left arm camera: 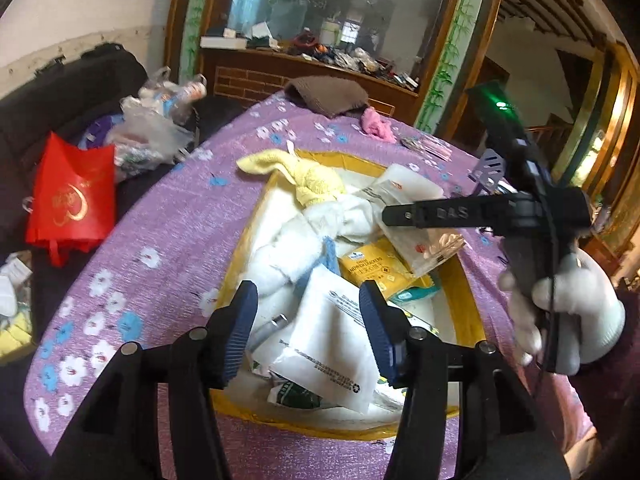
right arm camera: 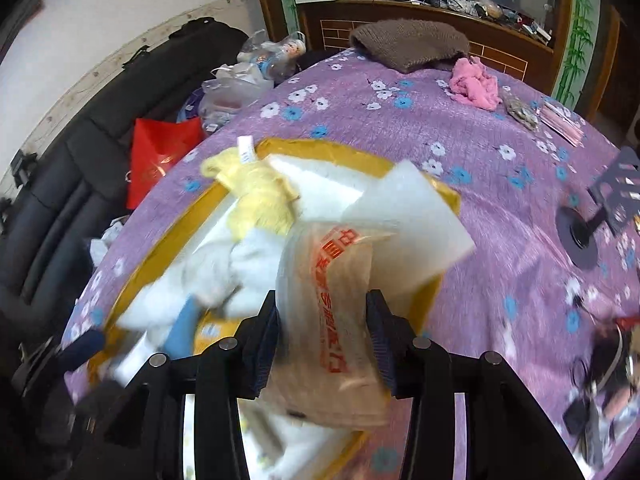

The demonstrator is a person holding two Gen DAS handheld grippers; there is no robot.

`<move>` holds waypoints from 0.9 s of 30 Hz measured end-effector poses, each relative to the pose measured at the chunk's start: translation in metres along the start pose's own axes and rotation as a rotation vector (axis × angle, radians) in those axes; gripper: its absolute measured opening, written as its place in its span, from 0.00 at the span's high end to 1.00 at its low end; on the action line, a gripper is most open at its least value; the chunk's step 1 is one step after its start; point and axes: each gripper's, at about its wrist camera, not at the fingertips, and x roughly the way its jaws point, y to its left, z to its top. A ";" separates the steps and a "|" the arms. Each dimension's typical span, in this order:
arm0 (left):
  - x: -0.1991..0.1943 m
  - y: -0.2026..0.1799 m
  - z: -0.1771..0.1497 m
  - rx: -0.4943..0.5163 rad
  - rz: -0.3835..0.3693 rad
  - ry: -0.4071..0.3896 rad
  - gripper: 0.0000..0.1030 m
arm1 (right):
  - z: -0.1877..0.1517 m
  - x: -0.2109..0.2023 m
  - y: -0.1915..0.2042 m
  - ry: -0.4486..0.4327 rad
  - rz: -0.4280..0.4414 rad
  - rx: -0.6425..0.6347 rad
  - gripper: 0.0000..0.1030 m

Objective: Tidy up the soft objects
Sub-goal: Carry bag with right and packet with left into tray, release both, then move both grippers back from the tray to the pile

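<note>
A yellow-rimmed box point(left arm camera: 240, 240) on the purple flowered tablecloth holds a yellow towel point(left arm camera: 308, 180), a white towel point(left arm camera: 304, 240), a yellow cracker pack point(left arm camera: 372, 268) and white pouches point(left arm camera: 336, 344). My left gripper point(left arm camera: 308, 320) is open above the white pouch, holding nothing. My right gripper point(right arm camera: 324, 336) has its jaws around a clear plastic packet with red print point(right arm camera: 332, 300), held over the box point(right arm camera: 168, 236); it also shows in the left wrist view point(left arm camera: 404, 216). A pink cloth point(right arm camera: 476, 84) and a brown knitted cloth point(right arm camera: 412, 44) lie at the table's far side.
A red bag point(left arm camera: 72, 196) and plastic bags point(left arm camera: 152, 128) sit on a dark sofa at the left. Small packets point(right arm camera: 560, 120) lie near the pink cloth. A dark stand point(right arm camera: 580, 236) is on the table's right. A wooden cabinet with clutter stands behind.
</note>
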 end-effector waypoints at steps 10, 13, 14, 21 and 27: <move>-0.007 -0.005 0.007 0.027 0.150 -0.041 0.37 | -0.001 -0.030 -0.007 -0.130 0.079 0.072 0.26; -0.009 -0.011 0.006 0.038 0.181 -0.039 0.37 | -0.016 -0.046 -0.006 -0.165 0.093 0.068 0.25; -0.010 -0.014 0.007 0.043 0.191 -0.039 0.37 | -0.024 -0.050 -0.006 -0.175 0.102 0.069 0.24; -0.019 -0.037 0.007 0.076 0.222 -0.050 0.37 | -0.076 -0.089 -0.010 -0.230 0.082 0.027 0.21; -0.028 -0.067 0.004 0.137 0.235 -0.065 0.37 | -0.115 -0.112 -0.019 -0.247 0.052 0.008 0.20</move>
